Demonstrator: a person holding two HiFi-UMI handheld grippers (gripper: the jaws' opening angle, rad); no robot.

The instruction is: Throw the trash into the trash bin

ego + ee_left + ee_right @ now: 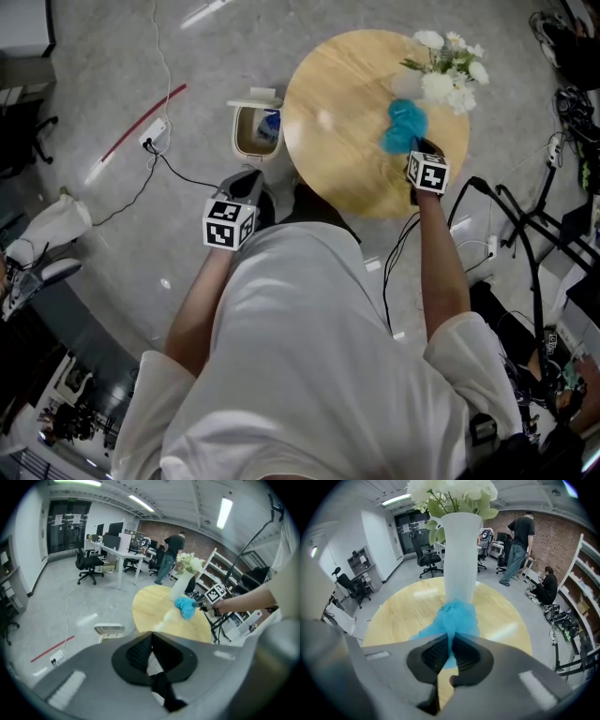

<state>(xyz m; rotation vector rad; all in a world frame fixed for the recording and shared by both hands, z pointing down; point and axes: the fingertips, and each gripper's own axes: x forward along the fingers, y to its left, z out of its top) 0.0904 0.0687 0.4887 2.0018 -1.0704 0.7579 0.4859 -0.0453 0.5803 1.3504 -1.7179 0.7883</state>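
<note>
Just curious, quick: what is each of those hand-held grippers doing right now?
Left gripper: shut, empty.
Right gripper: shut on the blue wad of trash.

The person's right arm point(442, 262) stretches straight forward, and the right gripper point(452, 644) tilts steeply down, its jaws pinched on a blue wad point(455, 618). The left arm point(199, 305) stays bent close to the body. The left gripper point(150, 641) points downward, jaws together and empty.
</note>
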